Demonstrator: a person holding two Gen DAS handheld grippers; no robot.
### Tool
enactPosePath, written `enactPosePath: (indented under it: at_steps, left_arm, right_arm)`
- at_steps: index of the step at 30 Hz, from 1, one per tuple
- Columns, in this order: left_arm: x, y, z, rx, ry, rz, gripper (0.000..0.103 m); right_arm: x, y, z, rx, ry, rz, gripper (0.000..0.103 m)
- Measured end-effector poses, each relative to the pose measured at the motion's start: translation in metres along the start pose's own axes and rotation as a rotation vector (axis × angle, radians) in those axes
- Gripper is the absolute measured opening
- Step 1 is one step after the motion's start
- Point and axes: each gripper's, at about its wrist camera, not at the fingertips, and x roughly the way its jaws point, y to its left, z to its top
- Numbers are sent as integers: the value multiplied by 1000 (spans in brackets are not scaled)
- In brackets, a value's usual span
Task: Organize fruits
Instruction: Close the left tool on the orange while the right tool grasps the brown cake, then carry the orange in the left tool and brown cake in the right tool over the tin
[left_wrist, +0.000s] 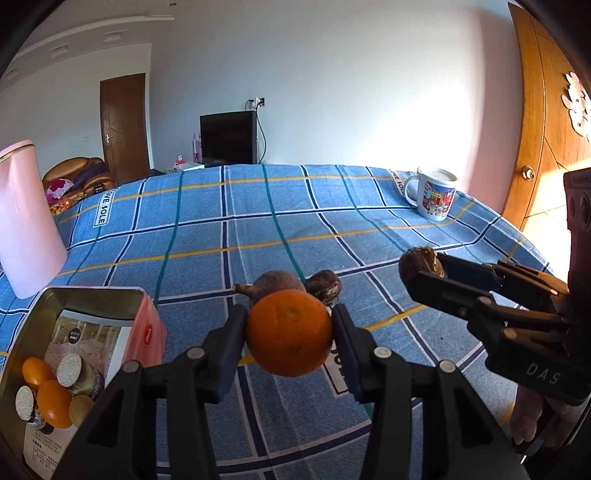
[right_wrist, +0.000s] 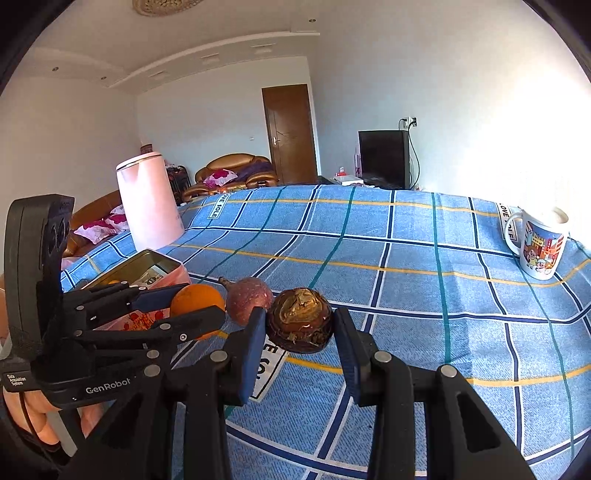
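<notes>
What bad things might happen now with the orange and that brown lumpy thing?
1. The orange is round and pinched only at its sides by the left gripper, so it might slip and roll across the blue checked cloth.
2. The brown bulb sits between the right gripper fingers; the right pad seems barely touching, so it might drop.
3. The pink tin already holds fruit, so the orange may bump them.

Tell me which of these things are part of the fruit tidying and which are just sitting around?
Part of the job:
- orange, held in the left gripper
- brown fruit, between the right gripper's fingers
- purple fruit on the cloth
- open tin already holding fruit

Just lying about:
- cartoon mug
- pink container
- television
</notes>
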Motion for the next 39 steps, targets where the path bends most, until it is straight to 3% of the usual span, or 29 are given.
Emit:
enactPosePath:
  at_steps: [13,39]
  left_arm:
    - [-19,-1,-3,4,-98,38,49]
    - [-43,-4,-8,23,-217,94,49]
  right_arm:
    - [-10,4,0,-16,-50,0,40]
    - [-33,14,-6,-67,-169,-25,40]
